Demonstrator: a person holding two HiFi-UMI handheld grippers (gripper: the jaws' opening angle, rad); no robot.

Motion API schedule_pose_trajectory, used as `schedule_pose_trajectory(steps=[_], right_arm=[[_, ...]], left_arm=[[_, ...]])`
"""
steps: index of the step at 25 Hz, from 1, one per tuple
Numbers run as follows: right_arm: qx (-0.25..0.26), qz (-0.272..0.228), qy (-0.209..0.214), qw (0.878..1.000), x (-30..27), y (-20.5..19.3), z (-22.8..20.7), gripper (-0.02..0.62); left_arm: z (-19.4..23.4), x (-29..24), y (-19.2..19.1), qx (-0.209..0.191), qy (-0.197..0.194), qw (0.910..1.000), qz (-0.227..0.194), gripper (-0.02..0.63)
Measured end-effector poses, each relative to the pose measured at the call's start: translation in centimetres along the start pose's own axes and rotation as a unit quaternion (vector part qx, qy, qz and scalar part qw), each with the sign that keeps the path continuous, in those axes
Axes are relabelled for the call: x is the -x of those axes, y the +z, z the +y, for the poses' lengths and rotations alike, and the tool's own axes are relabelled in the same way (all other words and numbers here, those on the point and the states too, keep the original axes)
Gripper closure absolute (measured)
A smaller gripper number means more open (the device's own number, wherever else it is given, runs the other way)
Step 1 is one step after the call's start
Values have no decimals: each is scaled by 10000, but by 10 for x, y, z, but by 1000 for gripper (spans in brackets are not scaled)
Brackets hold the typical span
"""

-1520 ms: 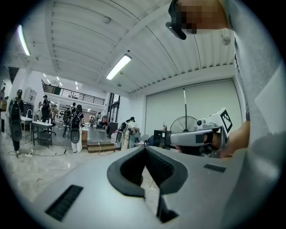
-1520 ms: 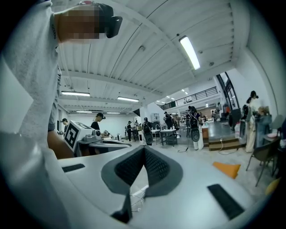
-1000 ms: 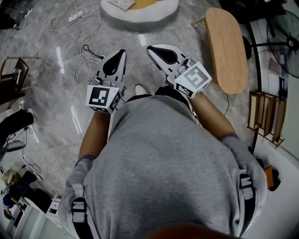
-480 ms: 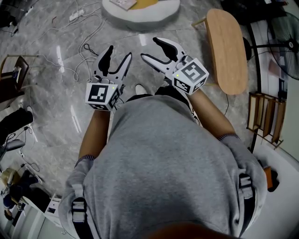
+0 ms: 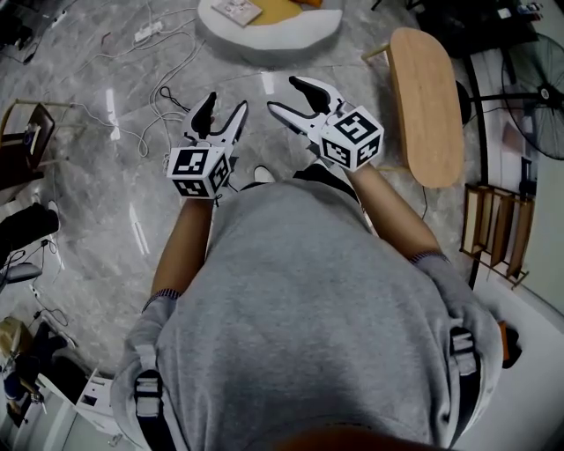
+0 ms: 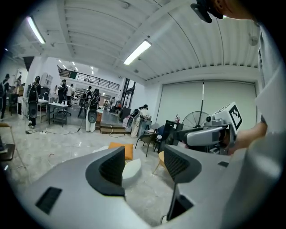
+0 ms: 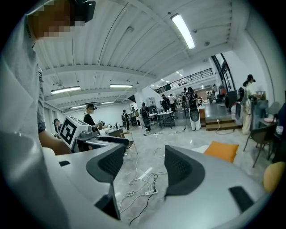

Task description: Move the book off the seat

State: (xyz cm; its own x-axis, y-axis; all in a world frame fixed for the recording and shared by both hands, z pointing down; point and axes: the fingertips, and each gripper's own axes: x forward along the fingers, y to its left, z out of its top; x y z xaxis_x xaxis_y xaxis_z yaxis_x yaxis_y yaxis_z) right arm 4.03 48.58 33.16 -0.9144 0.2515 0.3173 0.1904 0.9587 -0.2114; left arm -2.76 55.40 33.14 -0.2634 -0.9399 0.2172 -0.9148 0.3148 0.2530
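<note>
Head view: left hand-held gripper (image 5: 220,113) and right hand-held gripper (image 5: 288,97) side by side above the floor (image 5: 97,167), jaws just opened, nothing between them; book (image 5: 234,11) lying on the round seat (image 5: 273,40), well ahead.
Left gripper view: jaws apart, empty, seat beyond.
Right gripper view: jaws apart, empty, cables (image 7: 139,178) beyond.

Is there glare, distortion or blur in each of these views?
Head view: sharp, with white streaks of lamp glare on the glossy grey marble floor. Left gripper view: strong fisheye bending, dark corners, a bright long ceiling lamp. Right gripper view: the same fisheye bending and dark corners.
</note>
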Motion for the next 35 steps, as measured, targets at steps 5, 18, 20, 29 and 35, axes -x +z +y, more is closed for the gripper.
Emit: schedule_pose_trajectory(steps=[5,18,20,29,35], right_arm=[[-143,288,-59,9995,-14,-9,-12,293],[-303,367,207,9986,-39,8,-114,293],[-294,383,259,9985,-44,17,-137,293],[-254,491,524,9971,-45,42,-241,293],[-254,541,692,9958,-46,50,-294,293]], left_arm=[[16,-11,-9,121,138,9996,215,307],[28,-111,7,170,374,9980,482,307],[31,-135,15,170,407,9978,502,307],[22,-231,45,184,682,9963,497,307],[15,-281,51,219,837,9949,527,307]])
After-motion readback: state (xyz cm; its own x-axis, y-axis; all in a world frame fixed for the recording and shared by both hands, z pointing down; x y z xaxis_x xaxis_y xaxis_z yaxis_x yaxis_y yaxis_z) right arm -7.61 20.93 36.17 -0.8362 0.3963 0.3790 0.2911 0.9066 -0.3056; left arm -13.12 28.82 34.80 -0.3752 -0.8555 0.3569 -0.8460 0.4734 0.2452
